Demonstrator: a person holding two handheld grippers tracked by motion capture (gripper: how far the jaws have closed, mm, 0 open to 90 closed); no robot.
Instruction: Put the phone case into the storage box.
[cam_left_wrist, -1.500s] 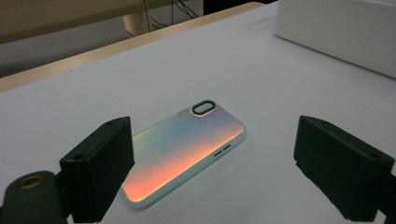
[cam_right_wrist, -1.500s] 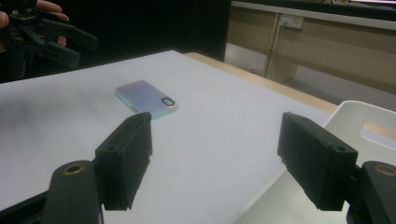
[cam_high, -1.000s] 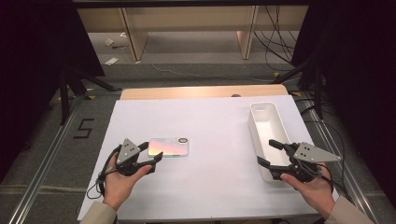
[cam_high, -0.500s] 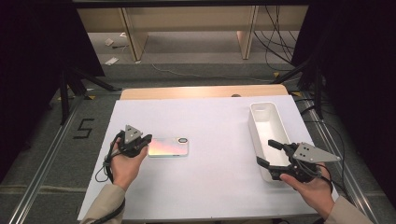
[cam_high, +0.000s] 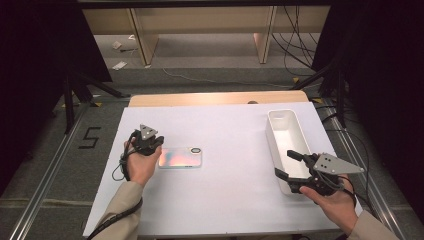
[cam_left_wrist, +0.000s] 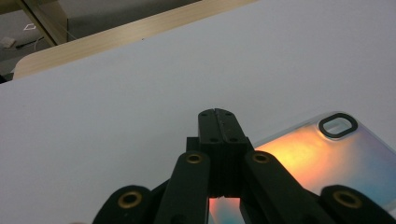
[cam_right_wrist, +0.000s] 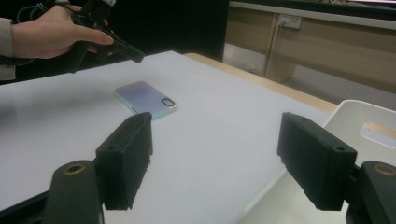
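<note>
The flat, shiny phone case (cam_high: 180, 157) looked light, thin and slippery, best pinched by its long edges; the left gripper (cam_high: 148, 145) beside it had its jaws shut on nothing, and the right gripper (cam_high: 288, 165) had its jaws open and empty.

A white table (cam_high: 225, 200) with a bare wooden strip along its far edge carries 2 things: an iridescent phone case (cam_high: 180, 157) and a white plastic bin (cam_high: 286, 135).

A white tabletop (cam_high: 235, 200) with a wooden far edge stands on a grey floor (cam_high: 210, 70), where a taped "5" (cam_high: 89, 138) marks the left side. Wooden furniture legs (cam_high: 142, 42) rise behind it, cables (cam_high: 295, 40) trail at right, and black curtains (cam_high: 35, 60) darken both sides.
</note>
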